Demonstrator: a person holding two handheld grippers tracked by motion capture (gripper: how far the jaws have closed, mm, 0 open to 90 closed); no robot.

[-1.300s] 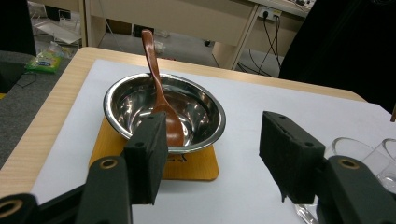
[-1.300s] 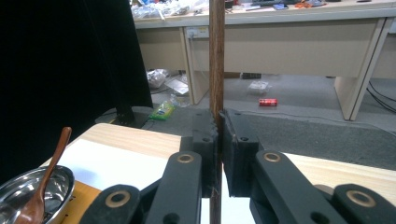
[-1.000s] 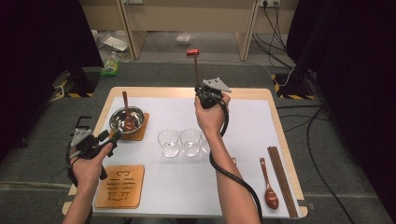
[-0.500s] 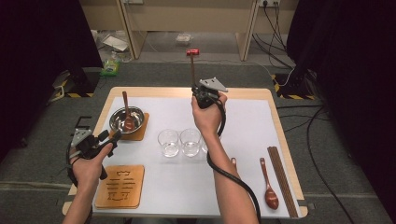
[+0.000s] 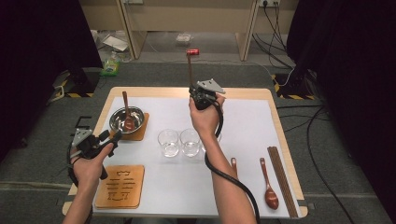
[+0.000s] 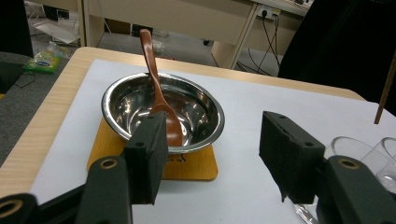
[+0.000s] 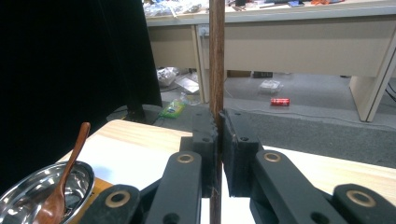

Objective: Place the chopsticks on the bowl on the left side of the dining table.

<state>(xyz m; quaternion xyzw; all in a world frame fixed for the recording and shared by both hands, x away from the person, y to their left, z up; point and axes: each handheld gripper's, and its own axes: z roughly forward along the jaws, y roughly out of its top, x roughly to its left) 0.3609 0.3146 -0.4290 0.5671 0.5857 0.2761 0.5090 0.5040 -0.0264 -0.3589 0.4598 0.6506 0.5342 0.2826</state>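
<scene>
- Right gripper [image 5: 198,97] is raised above the far edge of the surface [image 5: 243,172], behind the glasses; its fingers [image 7: 205,140] are pressed together on a single dark wooden chopstick [image 7: 216,56], which stands upright through the pinch
- Grip sits low on the stick, with a long free end above; risk: the stick pivots or slides in the pads if the hand tilts fast
- Risk: when it comes down, the stick's end clips one of the two clear glasses [image 5: 180,142], which stand just in front of the right hand, and tips it
- Remaining chopsticks [image 5: 280,179] lie far right of the glasses, next to a wooden spoon [image 5: 268,184]; bumping the pile would scatter them toward the edge
- Left gripper [image 5: 100,142] hovers just in front of the steel bowl [image 6: 161,109], fingers [image 6: 147,156] spread wide, holding nothing and touching nothing
- Bowl rests on a wooden coaster [image 6: 196,165] left of the glasses, with a brown spoon [image 6: 161,100] leaning inside; risk: a careless left nudge knocks the bowl off the coaster or flips the spoon out
- Right finger of the left gripper is close to a glass in the left gripper view; contact I cannot tell
</scene>
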